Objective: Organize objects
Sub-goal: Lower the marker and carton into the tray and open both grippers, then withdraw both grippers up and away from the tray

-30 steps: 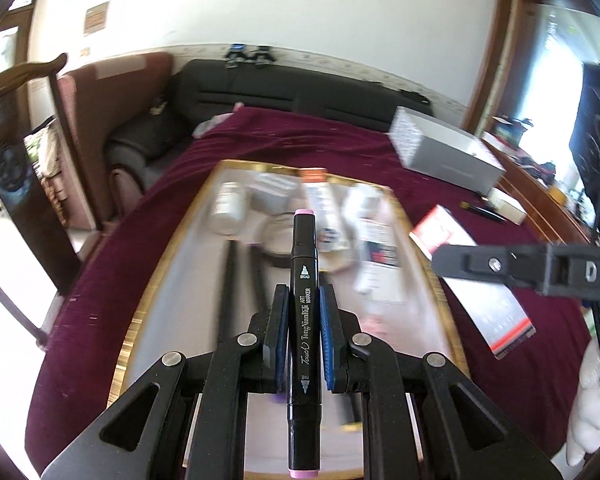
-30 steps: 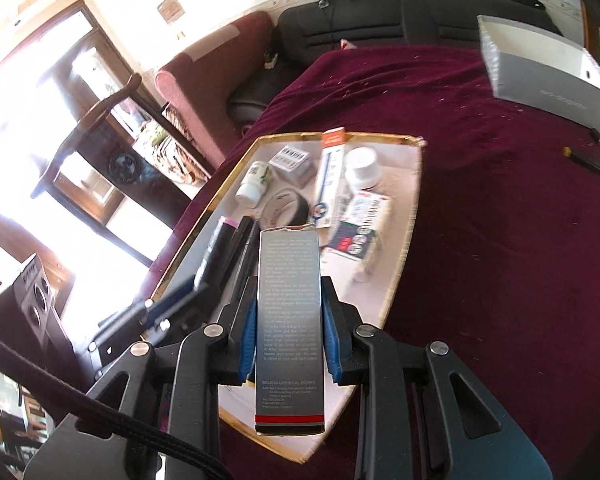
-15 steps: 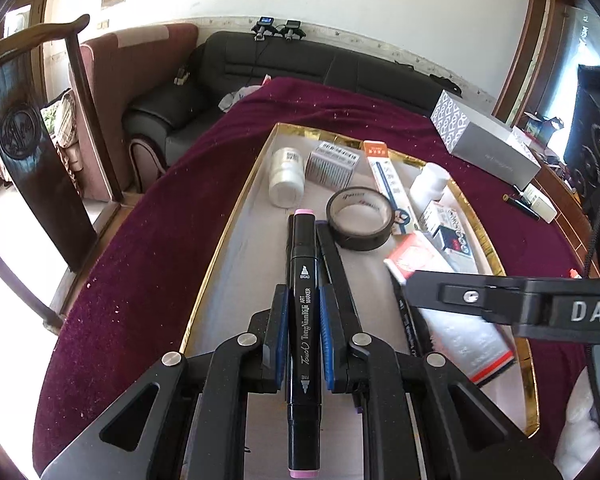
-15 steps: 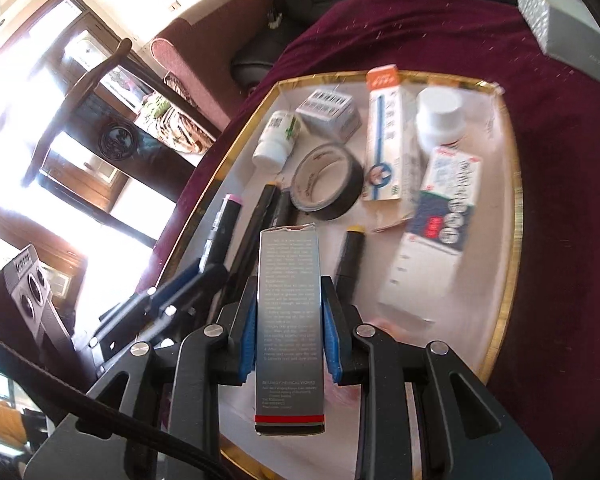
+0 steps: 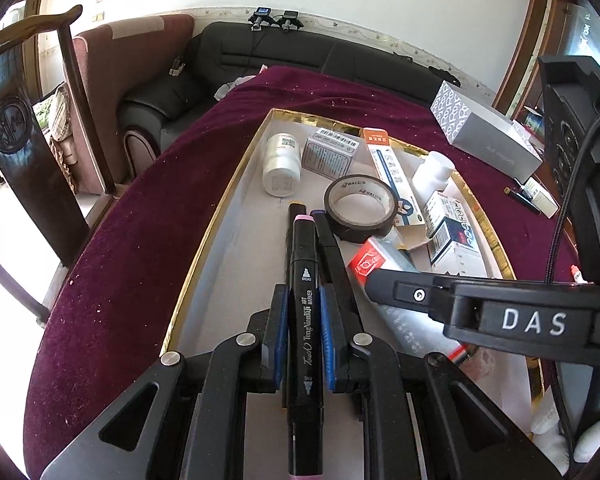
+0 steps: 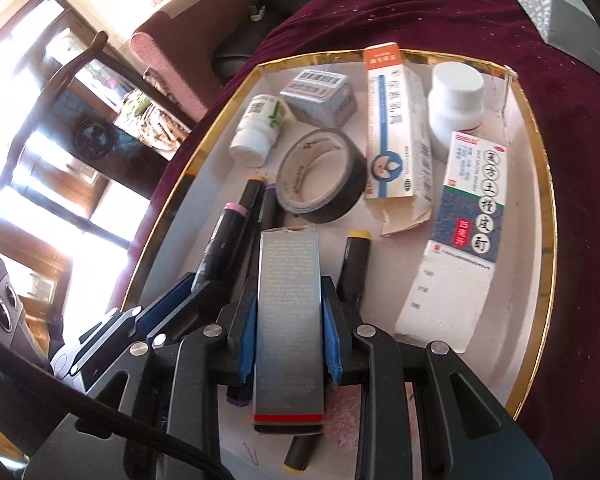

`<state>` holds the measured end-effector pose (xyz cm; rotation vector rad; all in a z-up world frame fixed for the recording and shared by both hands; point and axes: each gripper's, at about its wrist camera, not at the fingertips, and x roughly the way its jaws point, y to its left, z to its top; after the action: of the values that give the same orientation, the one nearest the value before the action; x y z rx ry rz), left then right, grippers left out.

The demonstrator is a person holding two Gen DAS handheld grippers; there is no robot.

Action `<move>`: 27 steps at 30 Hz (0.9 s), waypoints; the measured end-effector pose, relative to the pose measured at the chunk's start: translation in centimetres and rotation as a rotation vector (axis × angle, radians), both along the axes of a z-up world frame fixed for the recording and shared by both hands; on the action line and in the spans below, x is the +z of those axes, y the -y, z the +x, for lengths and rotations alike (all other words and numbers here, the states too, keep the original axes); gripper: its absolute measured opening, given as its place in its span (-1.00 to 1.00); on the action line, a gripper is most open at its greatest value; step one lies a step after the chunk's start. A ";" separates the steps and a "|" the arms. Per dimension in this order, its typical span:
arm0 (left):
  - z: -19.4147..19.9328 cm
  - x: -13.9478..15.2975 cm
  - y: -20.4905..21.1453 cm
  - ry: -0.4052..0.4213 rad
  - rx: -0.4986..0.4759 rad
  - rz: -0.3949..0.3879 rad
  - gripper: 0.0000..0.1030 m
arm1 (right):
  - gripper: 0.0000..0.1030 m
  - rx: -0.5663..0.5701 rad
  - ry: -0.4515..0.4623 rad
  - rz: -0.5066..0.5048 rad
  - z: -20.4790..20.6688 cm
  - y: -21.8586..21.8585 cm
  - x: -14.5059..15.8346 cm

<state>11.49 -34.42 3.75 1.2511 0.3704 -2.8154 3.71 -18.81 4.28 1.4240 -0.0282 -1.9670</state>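
My left gripper (image 5: pixel 303 320) is shut on a black art marker with pink caps (image 5: pixel 304 264), held lengthwise low over the near left part of the gold-rimmed tray (image 5: pixel 204 240). Two more black markers (image 5: pixel 332 248) lie in the tray right under it. My right gripper (image 6: pixel 290 320) has a tall silver box with a red band (image 6: pixel 288 264) between its blue pads. Its jaws are opening, with the pads still against the box sides. That box hangs over a yellow-capped marker (image 6: pixel 354 264). The left gripper (image 6: pixel 168 304) shows just to the left of the box.
The tray also holds a roll of dark tape (image 6: pixel 320 176), two white bottles (image 6: pixel 456 100), and several medicine cartons (image 6: pixel 396 128). On the maroon cloth beyond lies a grey box (image 5: pixel 488 140). A wooden chair (image 5: pixel 20 140) stands left of the table.
Both grippers have come down and forward over the tray with their loads; the tray's contents look nearer and sharper. Little has moved in the last half second.
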 end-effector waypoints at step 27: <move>9.6 11.7 -3.4 -0.489 0.206 -0.135 0.98 | 0.40 -0.169 -0.356 -0.044 3.9 -8.5 6.1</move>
<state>21.05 -30.99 15.43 0.4574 0.2938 -2.8724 7.62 -10.30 10.39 1.0547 -0.0316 -2.3192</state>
